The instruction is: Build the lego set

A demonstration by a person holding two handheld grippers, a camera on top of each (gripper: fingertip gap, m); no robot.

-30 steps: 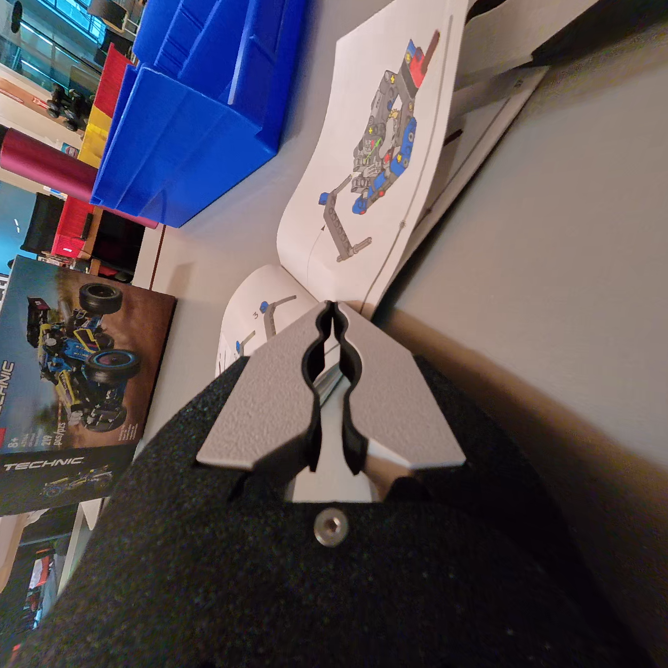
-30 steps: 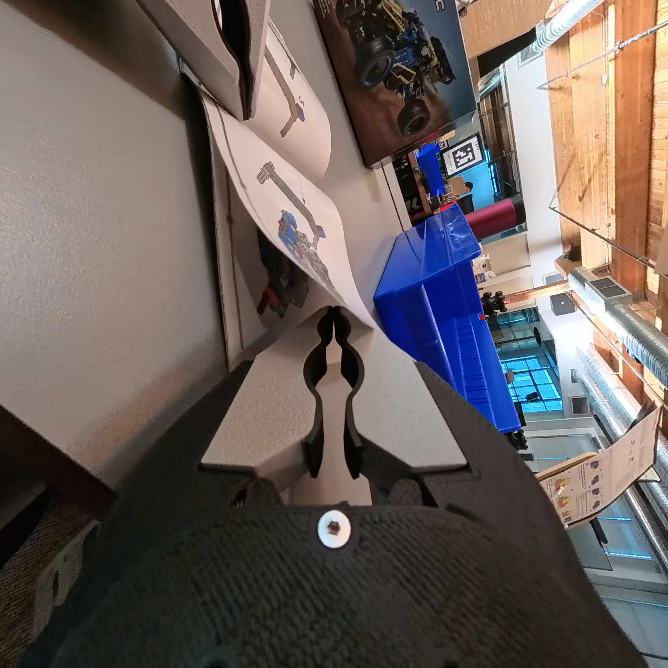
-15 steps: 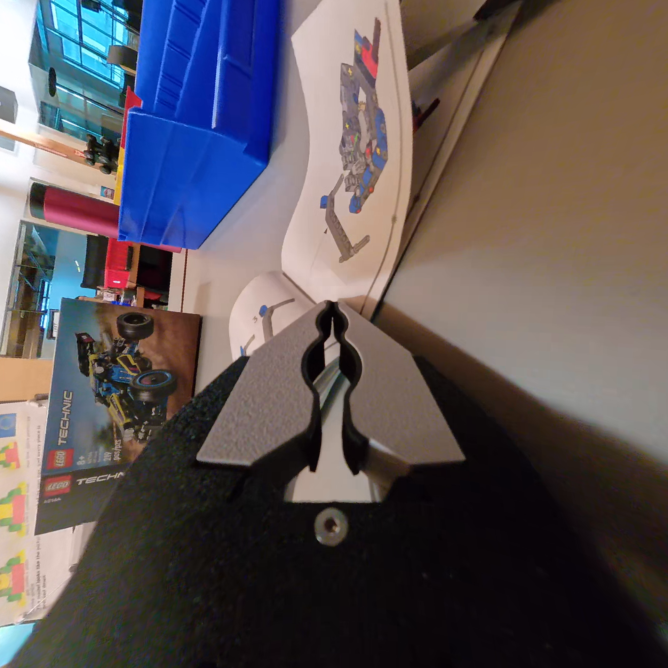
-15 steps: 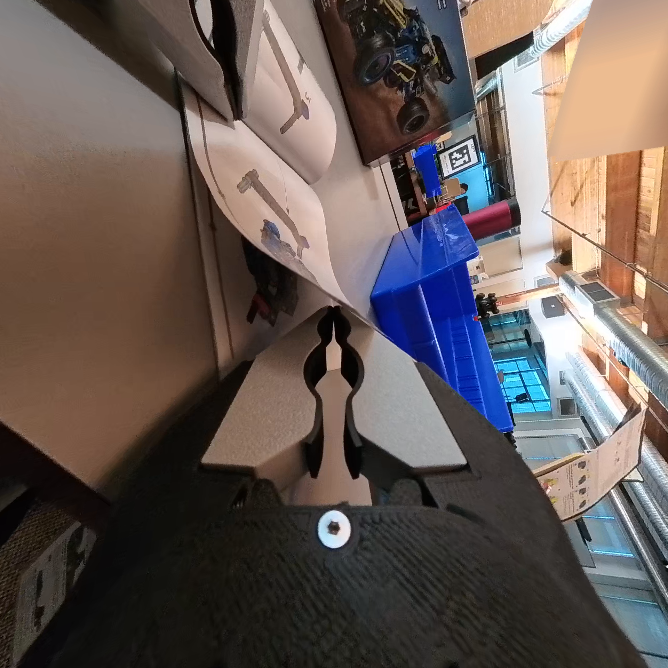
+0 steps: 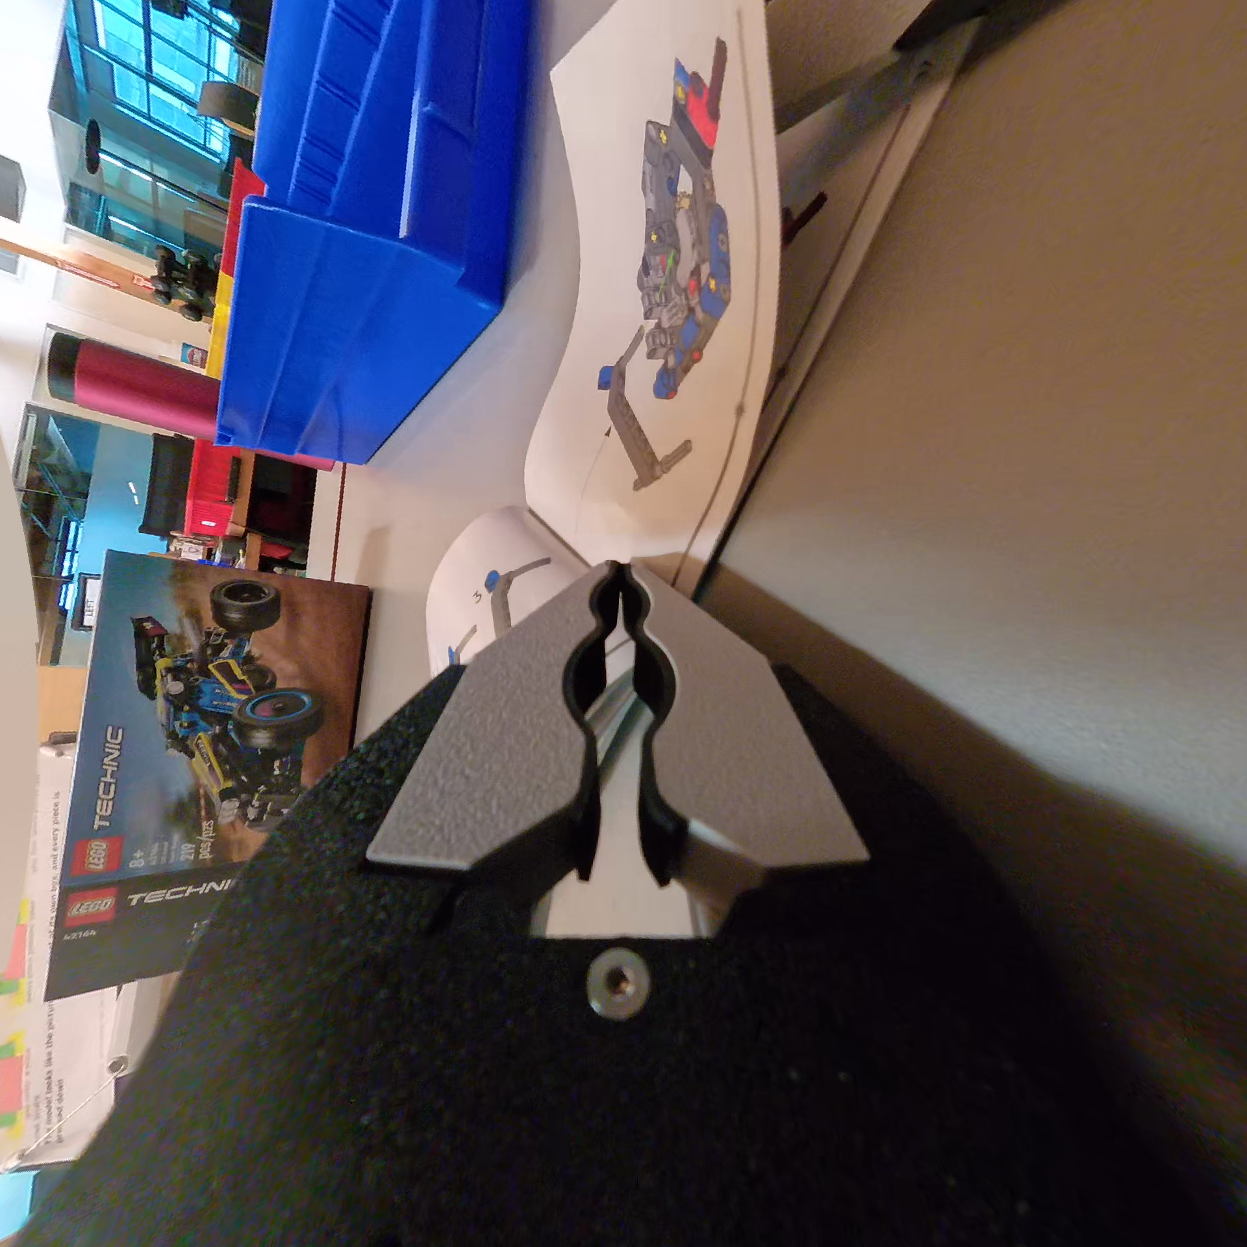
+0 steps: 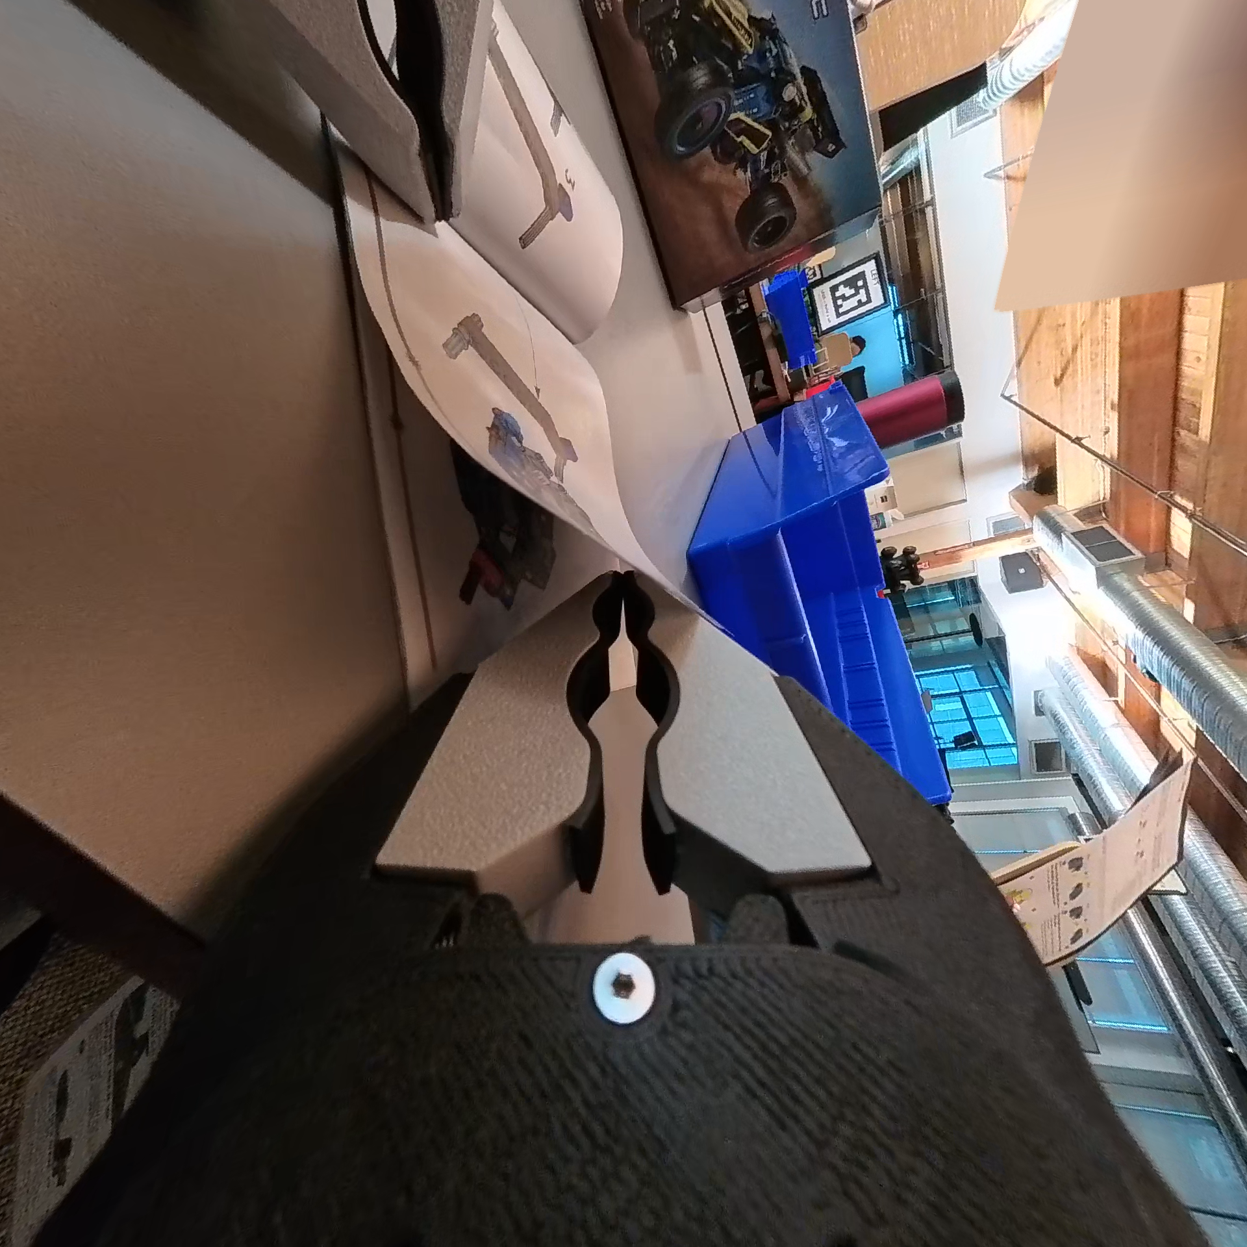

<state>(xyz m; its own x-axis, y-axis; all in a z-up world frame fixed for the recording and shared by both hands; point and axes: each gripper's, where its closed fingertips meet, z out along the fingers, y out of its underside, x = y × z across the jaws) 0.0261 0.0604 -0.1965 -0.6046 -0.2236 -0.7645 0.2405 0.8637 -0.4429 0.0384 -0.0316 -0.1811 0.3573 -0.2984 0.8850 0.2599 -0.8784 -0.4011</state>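
Note:
The open instruction booklet lies on the grey table [image 5: 1012, 405]. Its top page [image 5: 661, 270], printed with a blue and grey model drawing, is lifted off and bowed. My left gripper [image 5: 619, 573] is shut on the near end of that page's free edge. It also shows at the top left of the right wrist view [image 6: 438, 209]. My right gripper [image 6: 622, 584] is shut at the other end of the same edge of the page [image 6: 513, 378]. One of its grey fingers [image 5: 850, 101] shows in the left wrist view. No loose bricks are in view.
Beyond the booklet stand blue plastic bins [image 5: 364, 270], also seen in the right wrist view [image 6: 810, 540]. The set's box [image 5: 216, 708] lies flat beside them and shows in the right wrist view too [image 6: 729, 101]. A maroon bottle [image 5: 128, 384] stands behind the bins. The tips of one gripper are about 10 centimetres away from the tips of the other.
Both grippers stay shut on the page. The page has lifted and bowed more, and the page under it shows more in the right wrist view.

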